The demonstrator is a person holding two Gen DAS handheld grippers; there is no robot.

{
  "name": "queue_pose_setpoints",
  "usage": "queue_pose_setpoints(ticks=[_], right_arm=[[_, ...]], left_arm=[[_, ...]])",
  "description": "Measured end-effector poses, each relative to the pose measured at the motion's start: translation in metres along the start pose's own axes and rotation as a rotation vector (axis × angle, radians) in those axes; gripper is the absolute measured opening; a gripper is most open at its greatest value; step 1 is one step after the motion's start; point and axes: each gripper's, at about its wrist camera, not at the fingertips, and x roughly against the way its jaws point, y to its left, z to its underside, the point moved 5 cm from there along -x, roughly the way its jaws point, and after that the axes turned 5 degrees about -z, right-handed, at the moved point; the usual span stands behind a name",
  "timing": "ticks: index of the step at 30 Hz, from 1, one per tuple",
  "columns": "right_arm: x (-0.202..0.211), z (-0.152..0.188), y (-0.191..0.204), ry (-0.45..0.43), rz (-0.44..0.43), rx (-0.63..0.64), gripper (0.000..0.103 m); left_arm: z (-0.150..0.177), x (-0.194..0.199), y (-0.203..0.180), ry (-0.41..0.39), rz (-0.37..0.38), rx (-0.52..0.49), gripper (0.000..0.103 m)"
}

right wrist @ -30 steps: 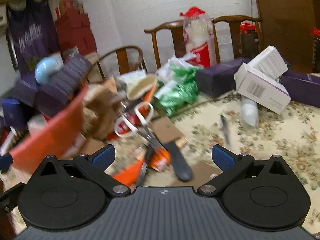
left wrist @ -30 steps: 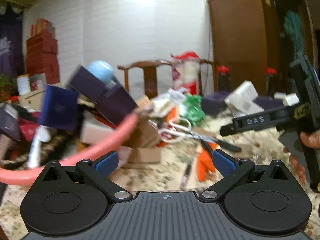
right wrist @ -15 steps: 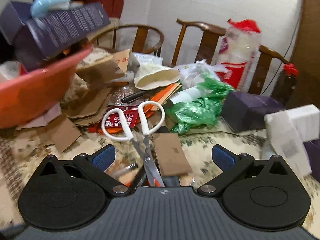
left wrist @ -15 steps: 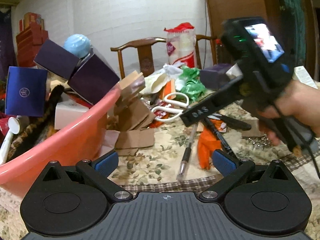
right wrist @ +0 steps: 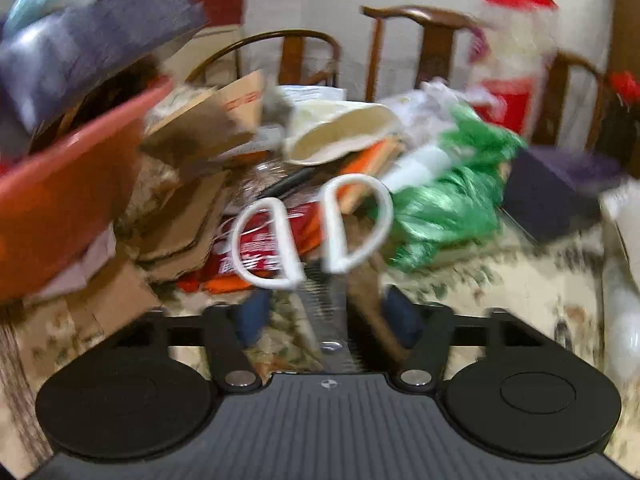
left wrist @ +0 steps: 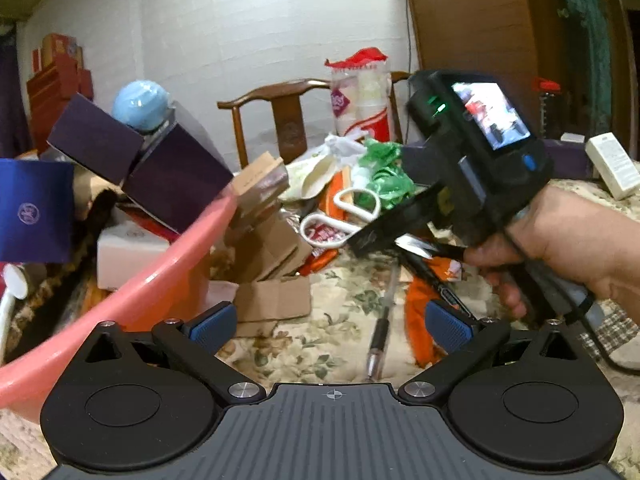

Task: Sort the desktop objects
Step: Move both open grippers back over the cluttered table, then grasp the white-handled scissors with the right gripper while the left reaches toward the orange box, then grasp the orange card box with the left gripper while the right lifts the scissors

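White-handled scissors (right wrist: 332,236) lie on the floral tablecloth amid the clutter. My right gripper (right wrist: 326,314) is over their blades, which run back between its blue pads. The jaws are closing, and a gap still shows on each side of the blades. The right wrist view is blurred. In the left wrist view a hand holds the right gripper (left wrist: 368,238) tilted down onto the scissors (left wrist: 344,216). My left gripper (left wrist: 330,324) stands open near the table's front edge with nothing held. A pen (left wrist: 378,332) lies on the cloth just beyond it.
A pink basin (left wrist: 160,264) full of purple boxes stands at the left, with cardboard scraps (left wrist: 272,300) beside it. Behind the scissors lie a green bag (right wrist: 448,204), a crushed paper cup (right wrist: 340,132) and orange wrappers. Wooden chairs stand behind the table.
The right gripper came forward and down over the scissors, and its jaws narrowed from wide open. The left gripper drifted slightly, so the basin and the right hand now fill more of its view.
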Motion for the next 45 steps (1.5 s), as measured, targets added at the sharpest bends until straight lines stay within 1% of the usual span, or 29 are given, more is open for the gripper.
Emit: queue_pose_setpoints(ticks=[1, 3, 5, 7, 8, 9, 11, 12, 14, 16, 19, 21, 24, 25, 26, 28, 32, 33, 35, 36, 37, 38, 39, 40, 41, 42, 43, 44, 45], right_arm=[[0.002, 0.000, -0.004, 0.000, 0.000, -0.004, 0.039], [0.006, 0.001, -0.010, 0.000, 0.030, 0.000, 0.035], [0.011, 0.003, -0.014, 0.003, 0.034, -0.004, 0.032], [0.017, 0.006, -0.017, 0.002, 0.049, -0.001, 0.025], [0.020, 0.008, -0.020, -0.002, 0.062, 0.003, 0.025], [0.024, 0.010, -0.023, -0.004, 0.068, -0.001, 0.022], [0.031, 0.015, -0.032, -0.005, 0.077, -0.024, 0.012], [0.035, 0.018, -0.035, -0.004, 0.089, -0.030, 0.010], [0.040, 0.022, -0.045, -0.008, 0.091, -0.050, 0.010], [0.047, 0.027, -0.053, -0.012, 0.095, -0.069, 0.010], [0.057, 0.034, -0.066, -0.030, 0.117, -0.102, 0.010], [0.064, 0.040, -0.072, -0.050, 0.108, -0.136, 0.011], [0.068, 0.043, -0.075, -0.068, 0.091, -0.159, 0.012], [0.069, 0.043, -0.075, -0.073, 0.089, -0.158, 0.014], [0.069, 0.042, -0.073, -0.079, 0.090, -0.155, 0.014], [0.072, 0.040, -0.073, -0.097, 0.089, -0.152, 0.014], [0.075, 0.040, -0.072, -0.111, 0.069, -0.152, 0.014], [0.076, 0.039, -0.071, -0.111, 0.065, -0.148, 0.015], [0.077, 0.039, -0.069, -0.118, 0.060, -0.139, 0.029], [0.076, 0.040, -0.068, -0.110, 0.056, -0.136, 0.050], [0.074, 0.041, -0.067, -0.100, 0.050, -0.135, 0.074], [0.071, 0.042, -0.066, -0.091, 0.046, -0.134, 0.080], [0.068, 0.043, -0.065, -0.087, 0.038, -0.129, 0.082], [0.065, 0.043, -0.065, -0.074, 0.043, -0.126, 0.080], [0.061, 0.044, -0.065, -0.064, 0.044, -0.126, 0.081], [0.060, 0.044, -0.067, -0.061, 0.040, -0.135, 0.082], [0.061, 0.043, -0.068, -0.066, 0.031, -0.146, 0.082], [0.061, 0.043, -0.071, -0.070, 0.023, -0.163, 0.082], [0.061, 0.043, -0.073, -0.072, 0.017, -0.177, 0.083]], left_arm=[[0.001, -0.001, 0.000, 0.005, 0.004, 0.001, 0.103], [0.000, -0.003, -0.002, 0.007, -0.001, -0.006, 0.103], [-0.002, -0.004, -0.003, 0.005, -0.003, -0.005, 0.103], [-0.005, -0.005, -0.004, 0.002, 0.001, -0.004, 0.103], [-0.007, -0.006, -0.006, -0.001, 0.002, -0.006, 0.103], [-0.010, -0.007, -0.007, -0.006, 0.002, -0.011, 0.103], [-0.016, -0.009, -0.011, -0.018, 0.003, -0.018, 0.103], [-0.019, -0.011, -0.013, -0.021, 0.007, -0.020, 0.103], [-0.025, -0.018, -0.017, -0.017, 0.020, -0.025, 0.103], [-0.030, -0.030, -0.023, 0.003, 0.034, -0.033, 0.103], [-0.031, -0.054, -0.032, 0.067, 0.046, -0.037, 0.103], [-0.029, -0.070, -0.035, 0.129, 0.026, -0.032, 0.103], [-0.023, -0.085, -0.043, 0.174, 0.027, -0.044, 0.103], [-0.021, -0.089, -0.045, 0.179, 0.029, -0.038, 0.102], [-0.021, -0.090, -0.046, 0.173, 0.037, -0.024, 0.102], [-0.020, -0.095, -0.047, 0.189, 0.055, 0.012, 0.102], [-0.019, -0.102, -0.056, 0.207, 0.085, 0.045, 0.102], [-0.019, -0.103, -0.057, 0.201, 0.083, 0.052, 0.102], [-0.019, -0.103, -0.057, 0.198, 0.085, 0.055, 0.102], [-0.020, -0.105, -0.057, 0.200, 0.089, 0.061, 0.102], [-0.020, -0.106, -0.057, 0.201, 0.092, 0.065, 0.102], [-0.020, -0.107, -0.057, 0.199, 0.093, 0.062, 0.102], [-0.020, -0.107, -0.057, 0.196, 0.095, 0.058, 0.102], [-0.020, -0.107, -0.057, 0.192, 0.097, 0.055, 0.100], [-0.020, -0.106, -0.058, 0.186, 0.104, 0.050, 0.092], [-0.021, -0.104, -0.060, 0.171, 0.122, 0.039, 0.087], [-0.022, -0.101, -0.061, 0.159, 0.142, 0.027, 0.076], [-0.022, -0.099, -0.064, 0.147, 0.159, 0.011, 0.068], [-0.023, -0.096, -0.067, 0.135, 0.161, -0.008, 0.068]])
